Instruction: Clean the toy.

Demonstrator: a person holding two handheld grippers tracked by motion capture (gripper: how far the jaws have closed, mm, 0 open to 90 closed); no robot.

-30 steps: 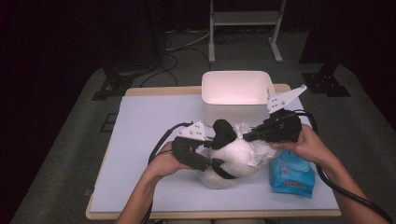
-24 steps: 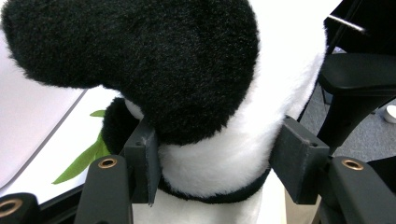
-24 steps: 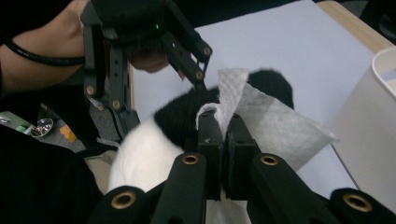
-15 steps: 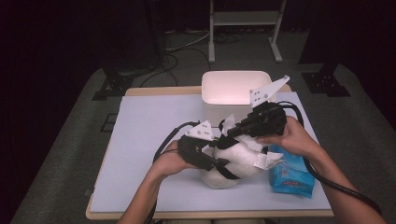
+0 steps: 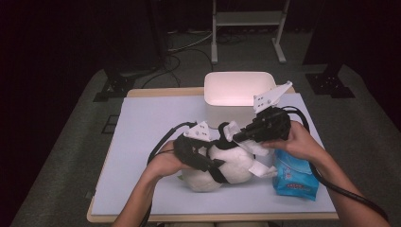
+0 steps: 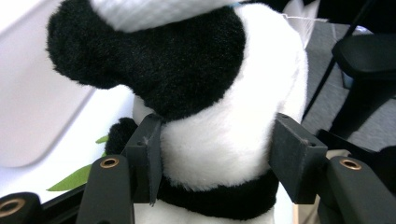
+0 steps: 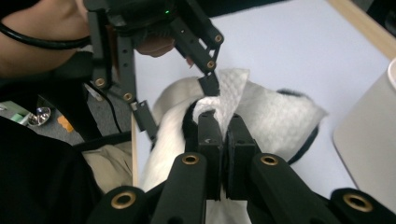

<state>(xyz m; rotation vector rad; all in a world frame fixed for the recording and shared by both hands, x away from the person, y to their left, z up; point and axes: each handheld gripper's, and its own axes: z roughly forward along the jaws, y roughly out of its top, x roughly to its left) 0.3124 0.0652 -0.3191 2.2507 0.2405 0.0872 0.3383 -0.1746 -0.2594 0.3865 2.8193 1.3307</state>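
Dark rm, grey floor point(image 5: 373, 137), metal stand point(image 5: 247, 19) at back, cables point(image 5: 182, 49) on floor.

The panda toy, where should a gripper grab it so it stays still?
Grip the panda toy round its white middle, as the left gripper does, pads on opposite flanks. It is narrower there than the head, and soft, so the pads sink in.

The panda point(image 5: 222, 163) lies on the table point(image 5: 142, 137), near its front edge. The tub point(image 5: 236, 94) stands behind the panda, near the rear edge. The packet point(image 5: 295, 177) lies just right of the panda. A wipe point(image 7: 236, 100) rests on the panda.
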